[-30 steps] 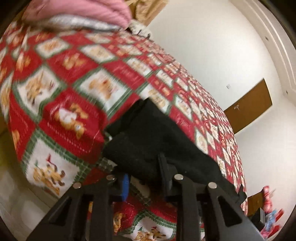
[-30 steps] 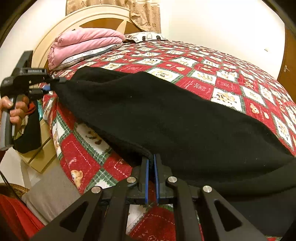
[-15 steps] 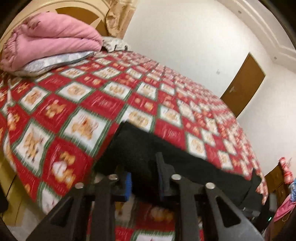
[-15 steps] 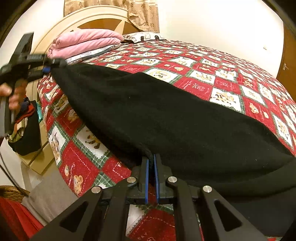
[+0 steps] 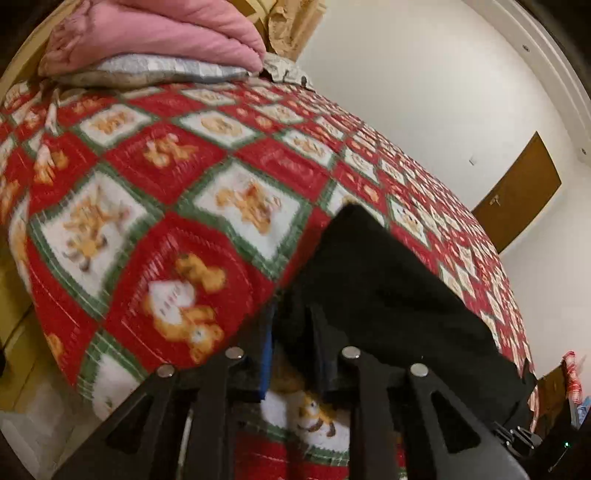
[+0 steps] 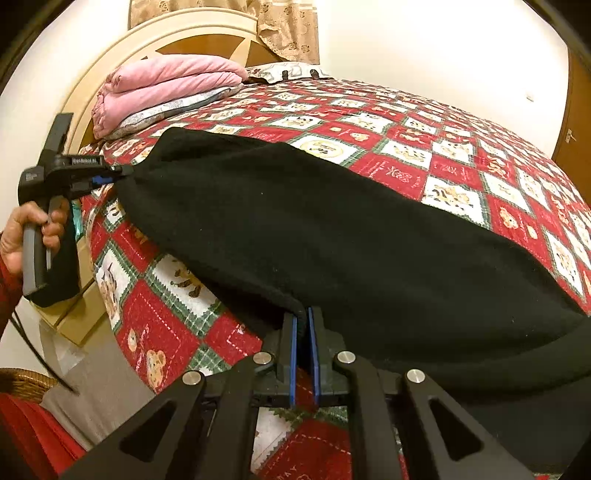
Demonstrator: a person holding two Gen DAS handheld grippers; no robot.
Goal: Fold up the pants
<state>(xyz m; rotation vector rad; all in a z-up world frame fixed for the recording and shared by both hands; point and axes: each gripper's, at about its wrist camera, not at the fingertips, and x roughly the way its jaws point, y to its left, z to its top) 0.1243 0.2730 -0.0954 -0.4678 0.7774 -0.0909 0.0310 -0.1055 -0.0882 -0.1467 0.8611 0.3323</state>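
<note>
Black pants [image 6: 332, 236] lie stretched along the near edge of a bed covered by a red patchwork quilt [image 6: 443, 155]. My right gripper [image 6: 303, 332] is shut on the pants' near edge, low at the bed's side. My left gripper [image 6: 123, 170] shows in the right wrist view at the far left, shut on the pants' other end near the pillows. In the left wrist view, the left gripper [image 5: 293, 332] pinches black cloth [image 5: 376, 280] between its blue pads, the pants running off right across the quilt [image 5: 166, 206].
Folded pink bedding [image 6: 166, 85] on a grey pillow sits by the headboard [image 6: 184, 33]. A brown door [image 5: 517, 192] is on the far wall. A wooden nightstand [image 6: 70, 314] and a wicker basket [image 6: 22, 380] stand by the bed's left side.
My left gripper has dropped and swung with the pants' end, down from its raised position, closer to the quilt. The right gripper has held still on the cloth.
</note>
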